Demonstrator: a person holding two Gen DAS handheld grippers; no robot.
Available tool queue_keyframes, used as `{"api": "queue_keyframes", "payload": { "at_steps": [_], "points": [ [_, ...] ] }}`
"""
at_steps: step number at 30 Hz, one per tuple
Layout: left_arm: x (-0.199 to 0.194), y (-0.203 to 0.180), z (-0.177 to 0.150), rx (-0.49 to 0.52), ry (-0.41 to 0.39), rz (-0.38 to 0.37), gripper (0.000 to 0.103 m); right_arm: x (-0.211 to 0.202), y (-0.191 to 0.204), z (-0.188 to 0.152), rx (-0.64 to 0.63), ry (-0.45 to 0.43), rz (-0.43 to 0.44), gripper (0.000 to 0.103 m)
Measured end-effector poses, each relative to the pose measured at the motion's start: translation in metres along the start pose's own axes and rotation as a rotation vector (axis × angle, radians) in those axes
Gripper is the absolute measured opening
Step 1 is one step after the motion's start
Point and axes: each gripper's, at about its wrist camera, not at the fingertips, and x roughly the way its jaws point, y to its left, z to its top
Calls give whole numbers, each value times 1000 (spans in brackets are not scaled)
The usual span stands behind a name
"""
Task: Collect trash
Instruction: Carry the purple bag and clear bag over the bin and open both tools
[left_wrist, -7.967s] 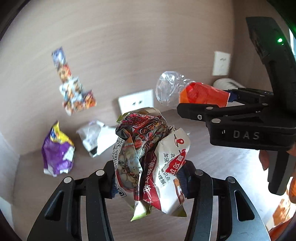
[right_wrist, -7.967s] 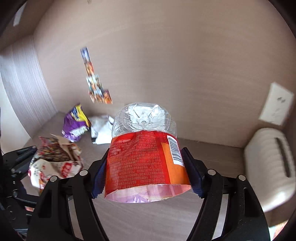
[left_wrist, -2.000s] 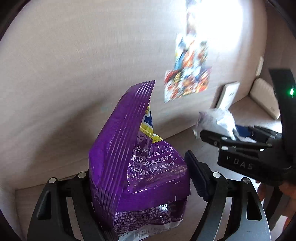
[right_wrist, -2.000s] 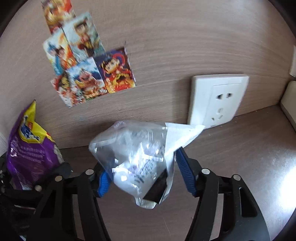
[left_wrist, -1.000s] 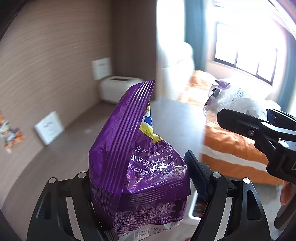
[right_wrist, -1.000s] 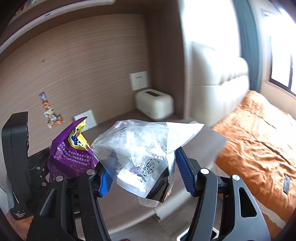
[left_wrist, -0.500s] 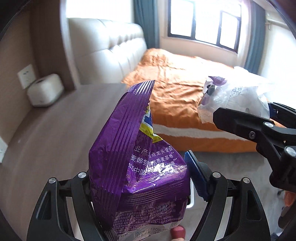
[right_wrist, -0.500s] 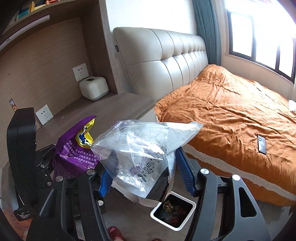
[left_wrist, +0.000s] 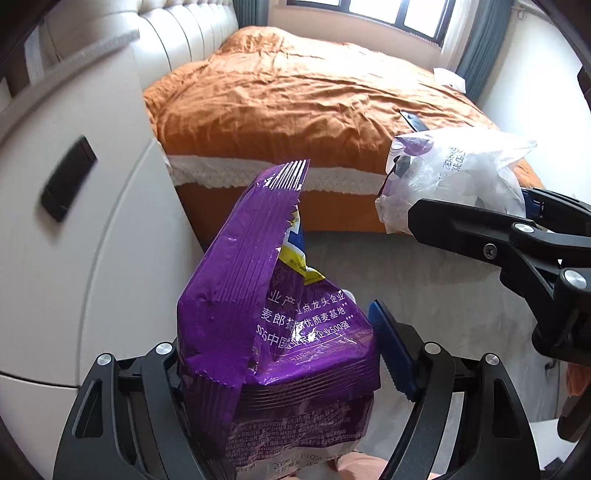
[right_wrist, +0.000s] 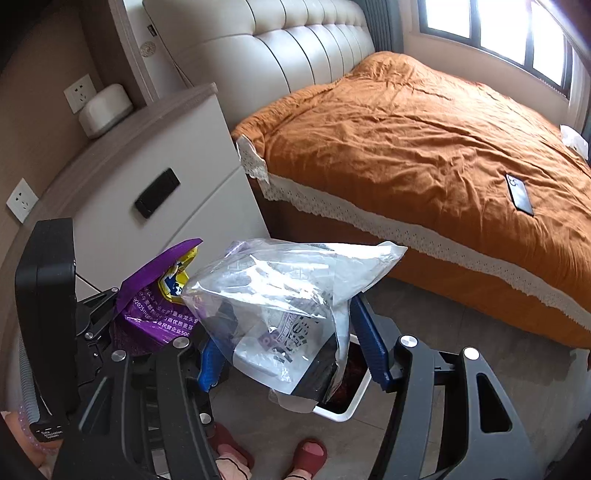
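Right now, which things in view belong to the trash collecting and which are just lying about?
Part of the job:
- purple snack bag, clamped in the left gripper
- clear plastic bag, clamped in the right gripper
- white bin on the floor under it

Just lying about:
- phone on the orange bed
- white box on the nightstand

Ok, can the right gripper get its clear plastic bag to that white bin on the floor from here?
Probably yes. The right gripper holds the clear plastic bag almost directly above the white bin, and nothing shows between them; the bag itself hides much of the bin's opening.
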Motion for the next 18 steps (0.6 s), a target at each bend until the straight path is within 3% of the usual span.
{"api": "queue_keyframes", "payload": {
  "at_steps": [7, 8, 10, 13, 18],
  "points": [
    [94, 3, -32, -27, 59, -61, 81, 85, -22, -43, 25, 102, -17, 65],
    [103, 7, -36, -35, 63, -71, 92, 99, -27, -51, 31, 127, -11, 69],
    [123, 10, -45, -57, 81, -90, 98, 116, -32, -63, 36, 154, -13, 99],
    [146, 16, -59, -90, 118, -107, 98, 132, -40, -75, 39, 190, -37, 99],
    [150, 18, -68, -108, 137, -109, 98, 137, -51, -84, 67, 220, -61, 99]
  ]
}}
